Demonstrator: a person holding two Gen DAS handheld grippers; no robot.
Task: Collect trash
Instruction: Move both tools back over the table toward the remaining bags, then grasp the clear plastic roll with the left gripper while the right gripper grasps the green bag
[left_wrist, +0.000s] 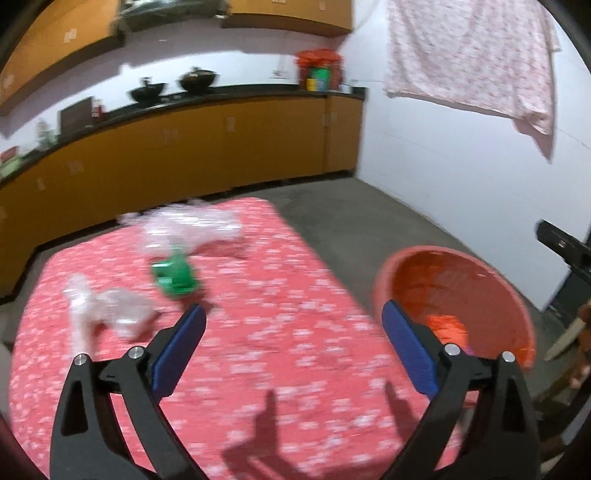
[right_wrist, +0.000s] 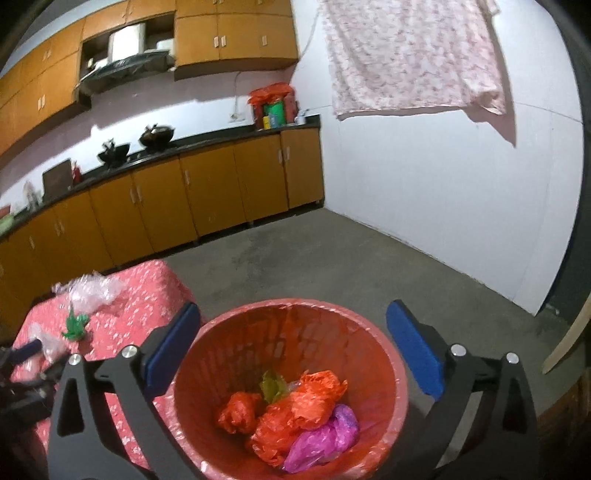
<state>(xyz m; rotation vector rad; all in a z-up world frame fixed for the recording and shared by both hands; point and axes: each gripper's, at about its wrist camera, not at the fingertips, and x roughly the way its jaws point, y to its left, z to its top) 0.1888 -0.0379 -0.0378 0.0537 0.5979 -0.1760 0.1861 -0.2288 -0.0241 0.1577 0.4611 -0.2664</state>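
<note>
Red plastic waste basket (right_wrist: 291, 373) stands on the floor beside the red floral-clothed worktop (left_wrist: 258, 332), holding orange, purple and green crumpled bags. The right gripper (right_wrist: 293, 347) hangs above it, jaws wide apart and empty. The left gripper (left_wrist: 293, 343) hangs over the worktop, jaws wide apart and empty, near clear plastic wrap (left_wrist: 107, 306) and a green wrapper (left_wrist: 173, 277).

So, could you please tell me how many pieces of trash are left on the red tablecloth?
3: a clear plastic bag at the far end, a green wrapper just in front of it, and a clear plastic bag nearer the left tool. Blur may hide smaller scraps.
</note>
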